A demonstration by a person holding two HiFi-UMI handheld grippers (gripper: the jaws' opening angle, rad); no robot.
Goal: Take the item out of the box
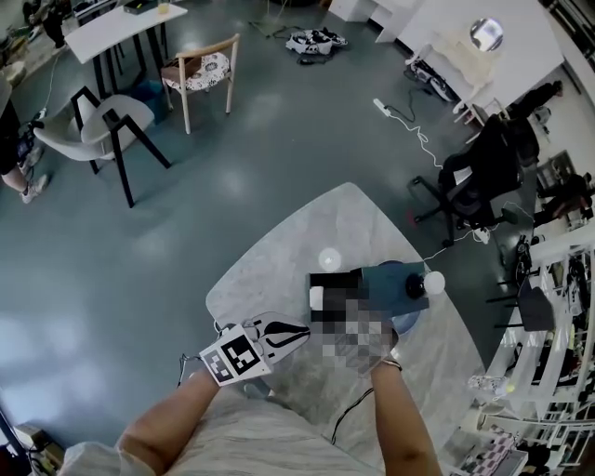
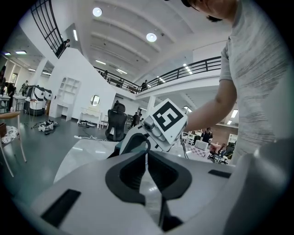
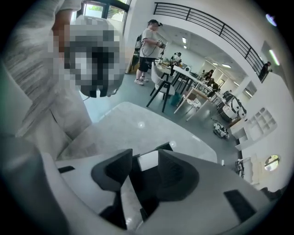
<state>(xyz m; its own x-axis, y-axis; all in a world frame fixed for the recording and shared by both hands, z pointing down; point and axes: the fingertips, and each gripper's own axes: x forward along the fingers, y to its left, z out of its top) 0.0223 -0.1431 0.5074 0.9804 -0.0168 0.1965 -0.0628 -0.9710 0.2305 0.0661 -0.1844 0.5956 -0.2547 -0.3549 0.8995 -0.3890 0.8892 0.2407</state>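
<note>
A black box (image 1: 335, 279) lies on the grey table (image 1: 270, 270), with a white item (image 1: 316, 297) at its near end. In the right gripper view the white item (image 3: 148, 161) sits between the jaws of my right gripper (image 3: 145, 155). The jaws stand apart there, with a dark gap on the left side, and a corner of the black box (image 3: 166, 147) shows behind. The gripper's teal body (image 1: 390, 284) lies over the box. My left gripper (image 1: 279, 333) hovers at the table's near edge, shut and empty (image 2: 147, 153), facing the right gripper's marker cube (image 2: 167, 120).
A black office chair (image 1: 479, 172) stands right of the table, beside shelves (image 1: 548, 307). A wooden chair (image 1: 200, 74) and a white chair (image 1: 98, 125) stand far left near a white table (image 1: 121, 23). A cable (image 1: 349, 409) runs over the table's near part.
</note>
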